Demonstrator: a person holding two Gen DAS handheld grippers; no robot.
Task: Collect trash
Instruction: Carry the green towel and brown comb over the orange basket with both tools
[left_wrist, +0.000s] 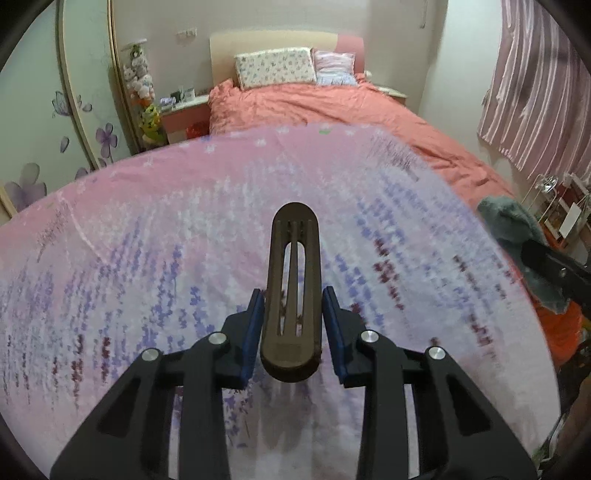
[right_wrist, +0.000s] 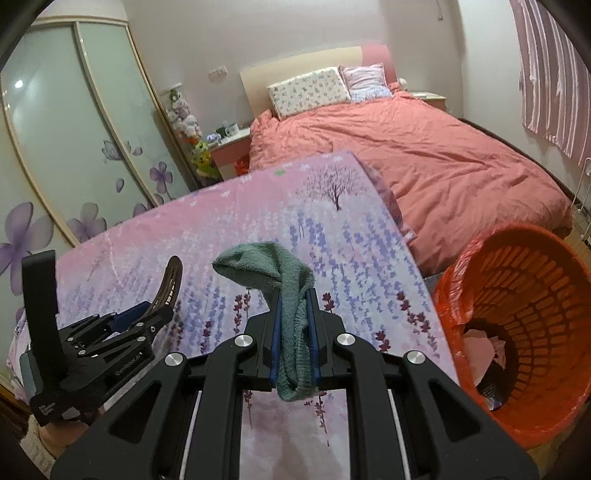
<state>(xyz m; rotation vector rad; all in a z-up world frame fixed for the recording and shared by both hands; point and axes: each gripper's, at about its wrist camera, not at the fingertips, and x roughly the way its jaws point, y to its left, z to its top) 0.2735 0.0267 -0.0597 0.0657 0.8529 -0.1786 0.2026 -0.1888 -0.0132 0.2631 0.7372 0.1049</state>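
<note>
A brown slotted, comb-like piece (left_wrist: 293, 266) stands between the blue pads of my left gripper (left_wrist: 293, 299), which is shut on its lower end. In the right wrist view the same curved piece (right_wrist: 170, 280) sticks up from the left gripper (right_wrist: 147, 314) above the table. My right gripper (right_wrist: 295, 295) is shut on a green terry cloth (right_wrist: 266, 266), whose top flops over to the left. The cloth (left_wrist: 509, 225) and a black finger of the right gripper show at the right edge of the left wrist view. An orange basket (right_wrist: 554, 258) with a red bag liner stands to the right of the table, with crumpled paper inside.
The table wears a pink cloth with a lavender print (right_wrist: 351, 229). Behind it is a bed with a salmon cover (right_wrist: 424, 155) and two pillows. A wardrobe with flower-painted sliding doors (right_wrist: 74, 129) is at the left. A striped curtain (left_wrist: 535, 92) hangs at the right.
</note>
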